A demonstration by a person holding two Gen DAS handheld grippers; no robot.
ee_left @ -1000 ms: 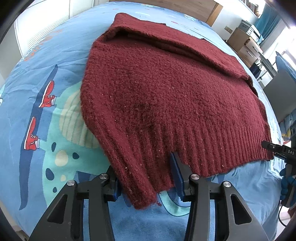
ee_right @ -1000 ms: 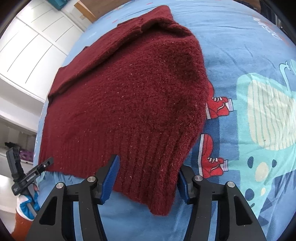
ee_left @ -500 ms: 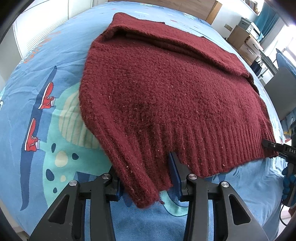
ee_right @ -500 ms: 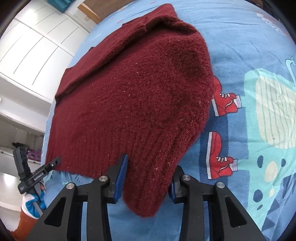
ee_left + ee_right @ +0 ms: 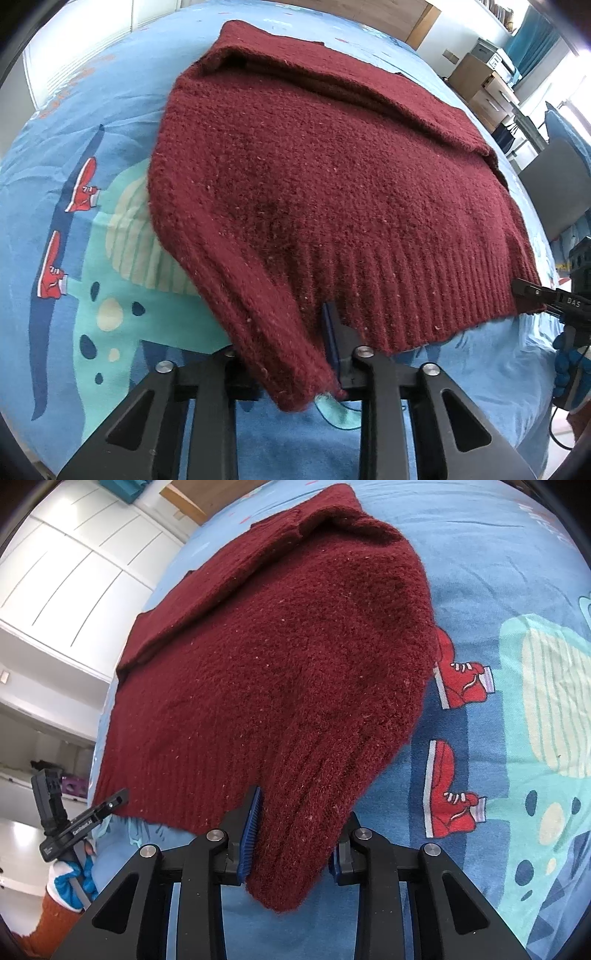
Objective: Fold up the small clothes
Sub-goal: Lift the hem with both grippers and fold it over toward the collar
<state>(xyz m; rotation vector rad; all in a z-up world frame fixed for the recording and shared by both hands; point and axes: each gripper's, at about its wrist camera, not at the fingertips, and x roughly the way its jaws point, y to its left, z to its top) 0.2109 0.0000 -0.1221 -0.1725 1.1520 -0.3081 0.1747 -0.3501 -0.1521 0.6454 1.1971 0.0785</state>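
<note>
A dark red knitted sweater (image 5: 325,177) lies spread on a blue patterned bedsheet (image 5: 92,258), ribbed hem towards me, sleeves folded across its far part. My left gripper (image 5: 291,354) is shut on the hem's left corner, which bunches between its jaws. My right gripper (image 5: 295,834) is shut on the hem's other corner (image 5: 295,849), which hangs over its fingers. The sweater (image 5: 280,664) fills the right wrist view too. Each gripper shows at the edge of the other's view: the right one (image 5: 532,295), the left one (image 5: 96,812).
The sheet (image 5: 517,701) carries red shoe prints and a teal whale shape. White wardrobe doors (image 5: 74,572) stand beyond the bed on one side. A wooden drawer unit (image 5: 487,88) and a grey chair (image 5: 554,192) stand on the other.
Both grippers have closed from open onto the hem corners. The hem is now bunched up and slightly raised at each corner.
</note>
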